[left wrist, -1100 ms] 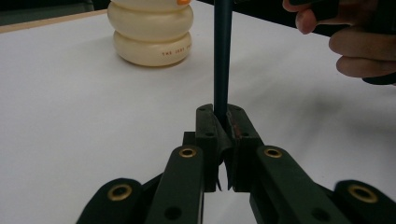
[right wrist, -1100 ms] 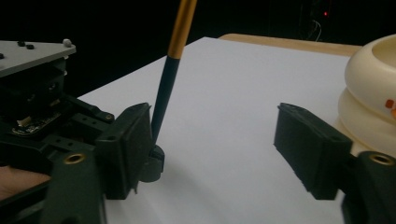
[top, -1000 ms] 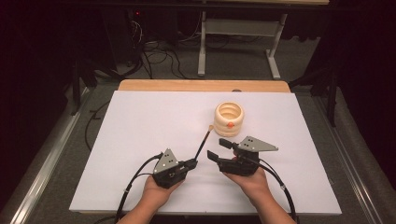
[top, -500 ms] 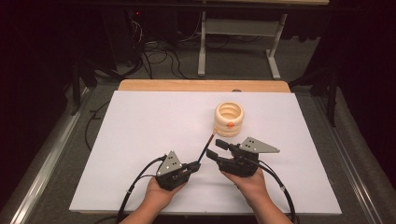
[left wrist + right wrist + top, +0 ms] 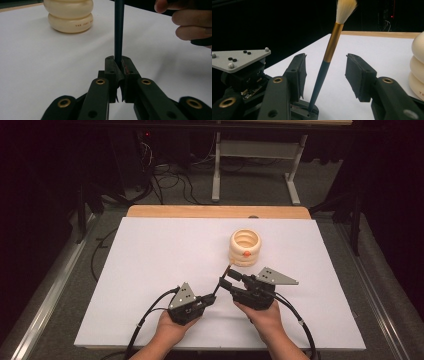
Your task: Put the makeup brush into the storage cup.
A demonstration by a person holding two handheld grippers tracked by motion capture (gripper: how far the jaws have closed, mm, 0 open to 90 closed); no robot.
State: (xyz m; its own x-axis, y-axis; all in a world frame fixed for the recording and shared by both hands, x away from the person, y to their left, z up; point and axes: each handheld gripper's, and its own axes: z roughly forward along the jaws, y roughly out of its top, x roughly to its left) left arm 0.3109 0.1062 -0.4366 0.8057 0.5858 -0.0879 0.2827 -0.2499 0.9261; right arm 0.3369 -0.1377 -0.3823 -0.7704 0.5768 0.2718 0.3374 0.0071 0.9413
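Dark-handled brush, gold ferrule and pale bristles, rises from the left hand-held gripper, whose jaws are clamped on its end. The right hand-held gripper stands apart around the handle. Beyond sits a cream ringed holder on the white worktop.

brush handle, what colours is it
Dark teal handle with a gold band below pale bristles, clearest in the right gripper view.

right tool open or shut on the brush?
Open. The right tool has its jaws spread either side of the brush, touching neither side.
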